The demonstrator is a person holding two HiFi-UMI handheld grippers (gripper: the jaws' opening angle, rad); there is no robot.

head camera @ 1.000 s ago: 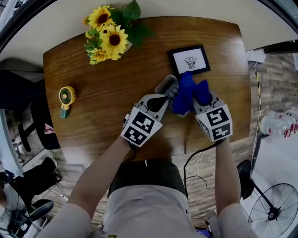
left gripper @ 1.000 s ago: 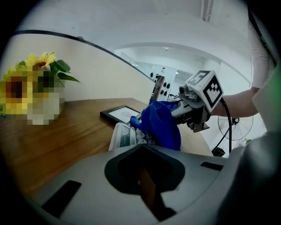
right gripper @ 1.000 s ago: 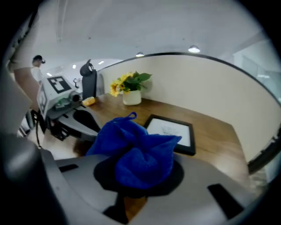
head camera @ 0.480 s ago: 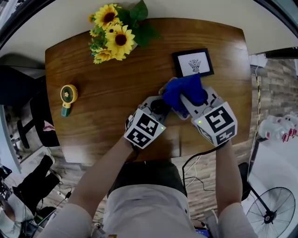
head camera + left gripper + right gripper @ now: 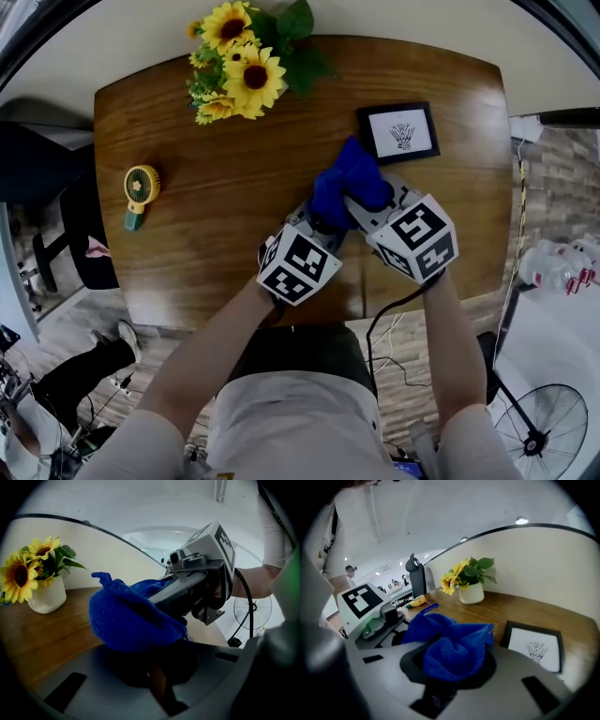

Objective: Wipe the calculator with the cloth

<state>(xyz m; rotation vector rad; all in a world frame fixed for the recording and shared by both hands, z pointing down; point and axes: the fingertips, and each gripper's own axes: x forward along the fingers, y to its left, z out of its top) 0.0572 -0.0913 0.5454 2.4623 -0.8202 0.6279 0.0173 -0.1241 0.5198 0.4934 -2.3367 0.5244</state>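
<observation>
Right gripper (image 5: 364,202) pinches bunched blue fleecy cloth (image 5: 342,178), wad pushed out ahead of jaws to serve as wiping pad. Cloth pressed down at centre of brown wooden table (image 5: 216,216), just short of black-framed picture (image 5: 401,131). Calculator apparently under wad, hidden in all views. Left gripper (image 5: 323,223) touches cloth from near side, jaws drawn almost together, only narrow slit between them. It is probably bracing calculator so strokes do not shove it away.
</observation>
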